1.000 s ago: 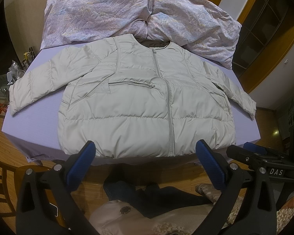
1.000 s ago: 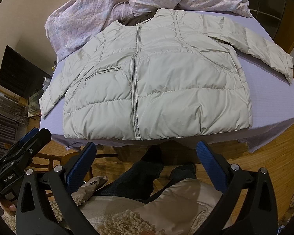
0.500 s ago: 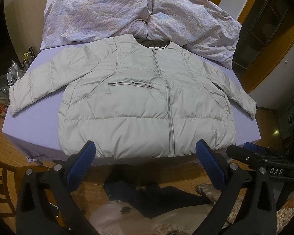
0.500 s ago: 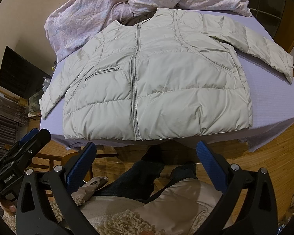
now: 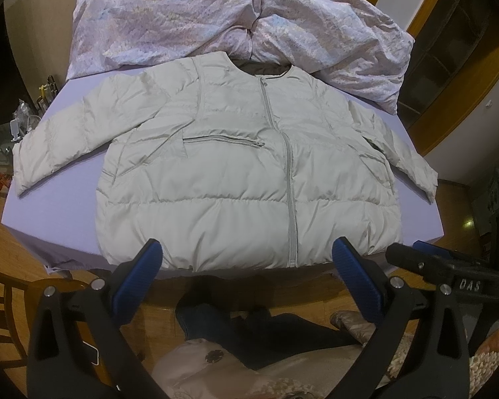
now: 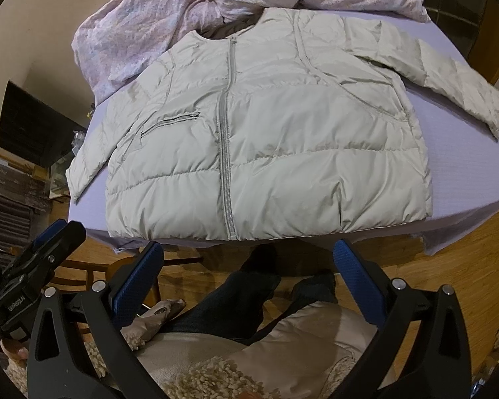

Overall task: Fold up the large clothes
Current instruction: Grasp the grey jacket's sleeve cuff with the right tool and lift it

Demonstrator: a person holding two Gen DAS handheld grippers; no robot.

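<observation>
A pale grey-green puffer jacket (image 5: pixel 243 173) lies flat and zipped on a lilac-covered table (image 5: pixel 50 206), front up, both sleeves spread out; it also shows in the right wrist view (image 6: pixel 266 139). My left gripper (image 5: pixel 248 262) is open and empty, held just short of the jacket's hem. My right gripper (image 6: pixel 248 262) is open and empty, also just short of the hem, above the person's lap. The right gripper's body shows at the right of the left wrist view (image 5: pixel 449 269); the left gripper's body shows at the left of the right wrist view (image 6: pixel 33 266).
A crumpled pink-patterned quilt (image 5: pixel 236 16) lies along the table's far edge, touching the jacket's collar. A wooden chair (image 5: pixel 3 299) stands at the near left. The person's legs (image 6: pixel 249 299) are below the table's near edge. The floor is wooden.
</observation>
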